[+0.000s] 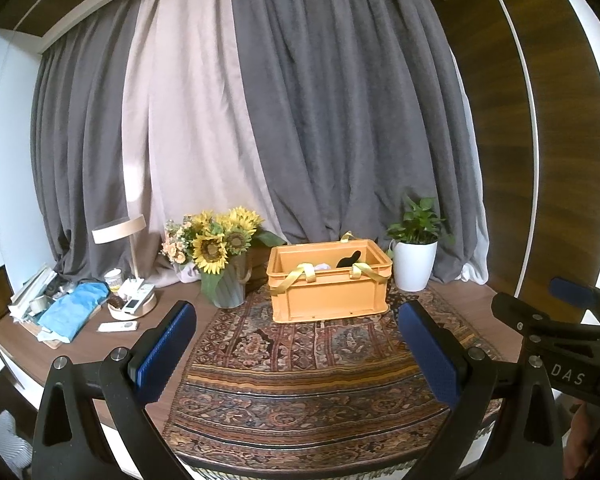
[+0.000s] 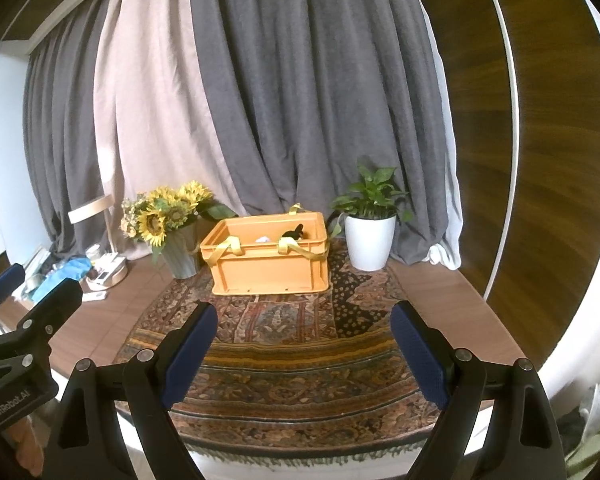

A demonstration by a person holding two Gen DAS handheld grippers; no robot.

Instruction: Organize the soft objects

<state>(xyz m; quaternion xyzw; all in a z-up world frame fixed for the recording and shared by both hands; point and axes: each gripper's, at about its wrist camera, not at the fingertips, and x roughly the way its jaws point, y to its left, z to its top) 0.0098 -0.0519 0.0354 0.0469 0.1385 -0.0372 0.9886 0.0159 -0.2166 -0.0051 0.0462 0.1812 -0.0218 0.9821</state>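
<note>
Where patterned rug (image 1: 300,360) spreads, boxy plastic crate (image 1: 328,296) sits.

Both views are evenly and softly lit, with no hard shadows. Daylight glows through the pale curtain panel (image 1: 180,120) at far left. Strong fisheye bending curves the wooden wall panel (image 2: 548,140) on the right, and the corners go black. The centre is sharp; the edges smear slightly.

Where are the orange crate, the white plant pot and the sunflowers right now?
Orange crate (image 1: 328,298): left wrist view, on its front wall.
White plant pot (image 2: 370,242): right wrist view, on the pot's side.
Sunflowers (image 1: 210,252): left wrist view, on the largest bloom's dark centre.
</note>
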